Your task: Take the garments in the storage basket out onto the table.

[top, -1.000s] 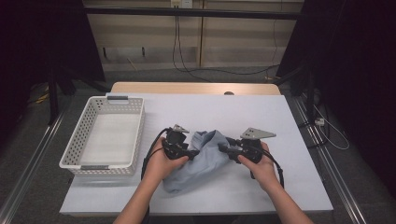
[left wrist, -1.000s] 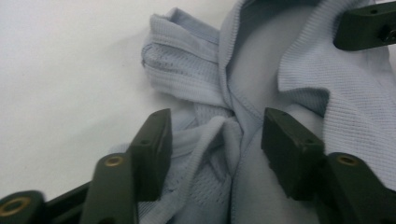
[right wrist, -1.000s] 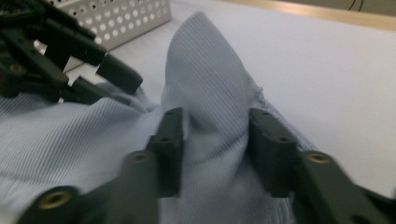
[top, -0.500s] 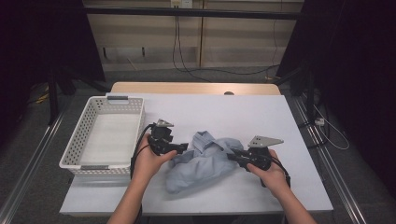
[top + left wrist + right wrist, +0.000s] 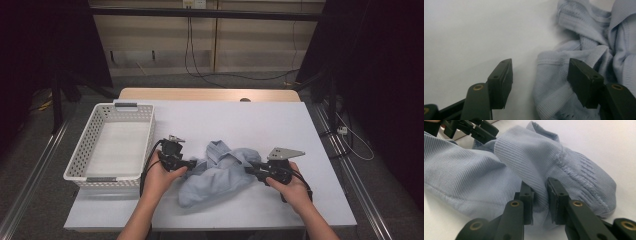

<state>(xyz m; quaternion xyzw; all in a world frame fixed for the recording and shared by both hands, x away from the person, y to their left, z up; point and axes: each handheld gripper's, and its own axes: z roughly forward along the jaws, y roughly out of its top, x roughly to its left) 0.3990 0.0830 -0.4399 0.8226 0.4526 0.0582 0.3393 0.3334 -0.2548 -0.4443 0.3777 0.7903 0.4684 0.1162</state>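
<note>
Lay crumpled on the white desk (image 5: 225, 120), right of the white perforated plastic basket (image 5: 80, 157): a pale blue ribbed knit garment (image 5: 220, 175), bunched in folds, with banded cuff-like hems and a row of fine stitching along one seam. Clamped on a fold at the garment's right end, the right tool (image 5: 540, 202), pads pressing the cloth. Stood apart, having just been closing, the left tool (image 5: 540, 80), a ribbed hem lying between the jaws, one pad against the fabric, the other clear over bare desk.
</note>
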